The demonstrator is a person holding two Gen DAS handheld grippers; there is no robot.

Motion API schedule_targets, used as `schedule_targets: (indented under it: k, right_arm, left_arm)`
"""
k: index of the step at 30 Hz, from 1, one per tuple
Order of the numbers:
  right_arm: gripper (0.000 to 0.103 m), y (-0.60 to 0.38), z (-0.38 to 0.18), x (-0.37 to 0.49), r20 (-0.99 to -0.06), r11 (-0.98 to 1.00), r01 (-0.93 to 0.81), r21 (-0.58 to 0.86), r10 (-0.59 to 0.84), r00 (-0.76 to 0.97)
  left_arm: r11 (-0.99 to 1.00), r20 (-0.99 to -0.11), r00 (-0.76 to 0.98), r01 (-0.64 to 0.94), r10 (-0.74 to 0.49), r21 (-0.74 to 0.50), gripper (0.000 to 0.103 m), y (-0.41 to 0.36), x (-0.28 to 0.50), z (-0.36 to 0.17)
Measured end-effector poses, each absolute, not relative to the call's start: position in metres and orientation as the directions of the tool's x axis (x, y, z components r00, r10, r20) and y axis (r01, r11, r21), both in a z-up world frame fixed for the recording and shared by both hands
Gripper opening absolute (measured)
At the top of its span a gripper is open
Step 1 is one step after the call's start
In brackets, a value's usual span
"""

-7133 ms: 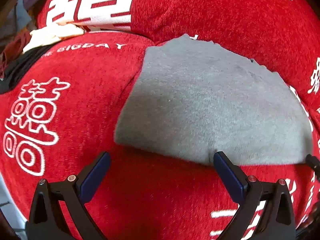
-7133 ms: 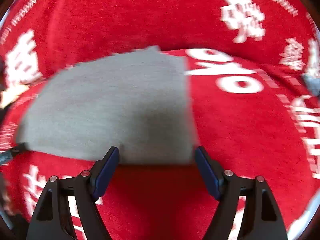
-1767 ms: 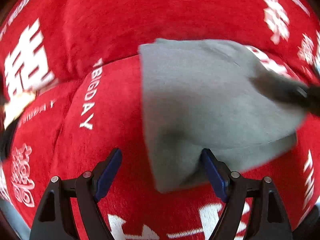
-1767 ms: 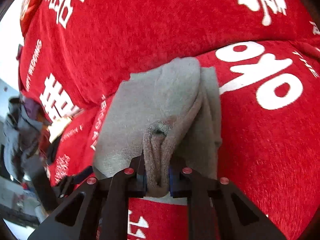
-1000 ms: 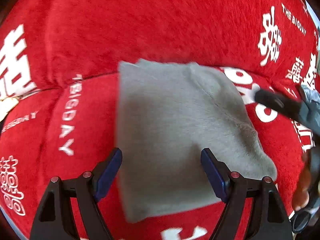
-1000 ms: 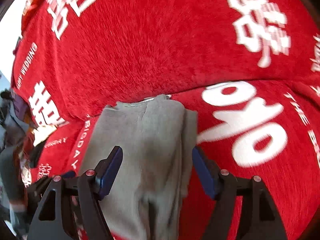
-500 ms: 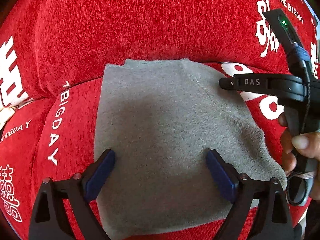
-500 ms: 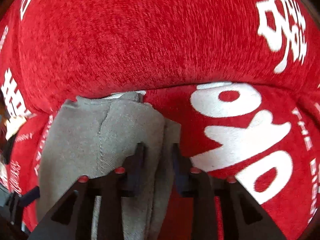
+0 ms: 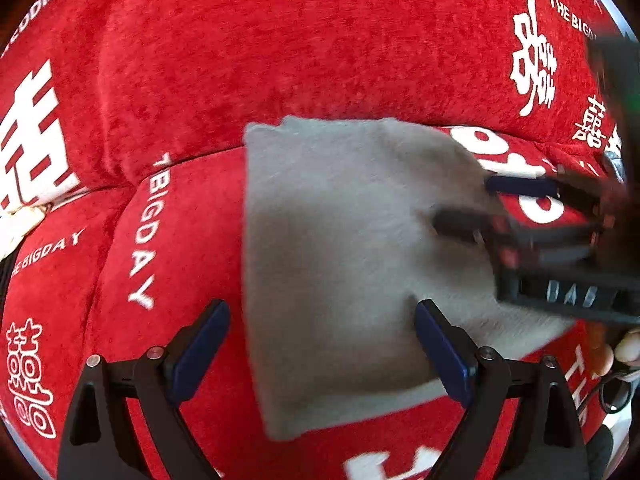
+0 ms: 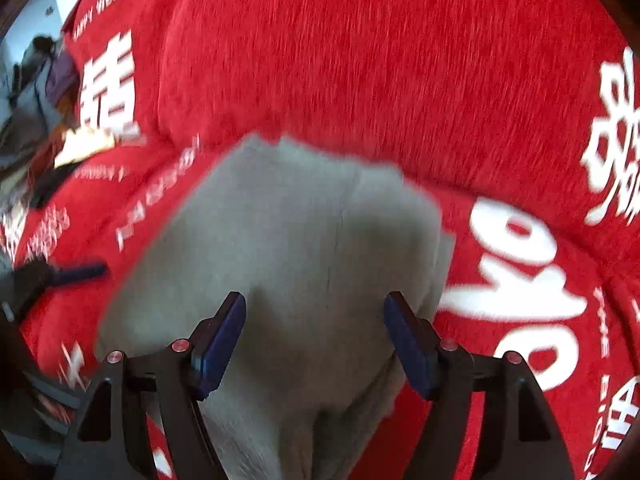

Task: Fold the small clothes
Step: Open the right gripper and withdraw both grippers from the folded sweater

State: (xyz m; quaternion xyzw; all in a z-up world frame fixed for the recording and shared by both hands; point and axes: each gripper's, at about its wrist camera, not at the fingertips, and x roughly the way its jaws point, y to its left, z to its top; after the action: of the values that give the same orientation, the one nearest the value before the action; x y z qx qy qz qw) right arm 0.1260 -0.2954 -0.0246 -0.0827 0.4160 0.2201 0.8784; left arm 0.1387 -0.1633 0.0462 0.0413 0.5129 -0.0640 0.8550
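Note:
A small grey garment (image 9: 340, 240) lies folded on the red sofa cover (image 9: 280, 60), its far edge against the backrest. My left gripper (image 9: 320, 348) hovers open over the garment's near left part, with the cloth's left edge between its fingers and untouched. My right gripper (image 10: 316, 340) stands over the garment (image 10: 304, 240) with its jaws opening; cloth lies beneath the gap and the pads do not press on it. In the left wrist view the right gripper (image 9: 488, 204) is blurred at the garment's right side. One left finger (image 10: 80, 270) shows at the cloth's left.
The sofa cover (image 10: 360, 60) carries large white lettering. A pile of other clothes (image 10: 36, 92) and a cream item (image 10: 86, 140) sit at the sofa's far left. A person's fingers (image 9: 628, 350) show at the right edge.
The right gripper, shut on the garment's right fold half a second ago, has let go and spread its jaws, rolling as it moved. The left gripper stayed open and shifted slightly left.

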Motion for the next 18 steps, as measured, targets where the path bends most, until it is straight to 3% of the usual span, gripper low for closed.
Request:
schedule_targets:
  k: [3, 6, 14, 18]
  right_arm:
    - [0.076, -0.310, -0.035, 0.105, -0.736, 0.885, -0.465, -0.001, 0.314, 0.599]
    - [0.077, -0.339, -0.036, 0.096, -0.781, 0.899, -0.425, 0.103, 0.338, 0.525]
    - [0.081, -0.395, -0.016, 0.093, -0.723, 0.915, -0.285, 0.285, 0.401, 0.562]
    - [0.081, -0.395, -0.023, 0.118, -0.727, 0.903, -0.201, 0.379, 0.425, 0.539]
  left_arm:
    - [0.991, -0.896, 0.439, 0.133, -0.071, -0.013, 0.093, -0.143, 0.133, 0.040]
    - [0.992, -0.900, 0.422, 0.103, -0.110, -0.073, 0.093, -0.117, 0.127, 0.041]
    - [0.961, -0.903, 0.336, 0.017, -0.267, -0.278, 0.093, -0.081, 0.167, 0.040]
    - [0.955, -0.911, 0.298, -0.001, -0.284, -0.298, 0.093, -0.088, 0.194, 0.029]
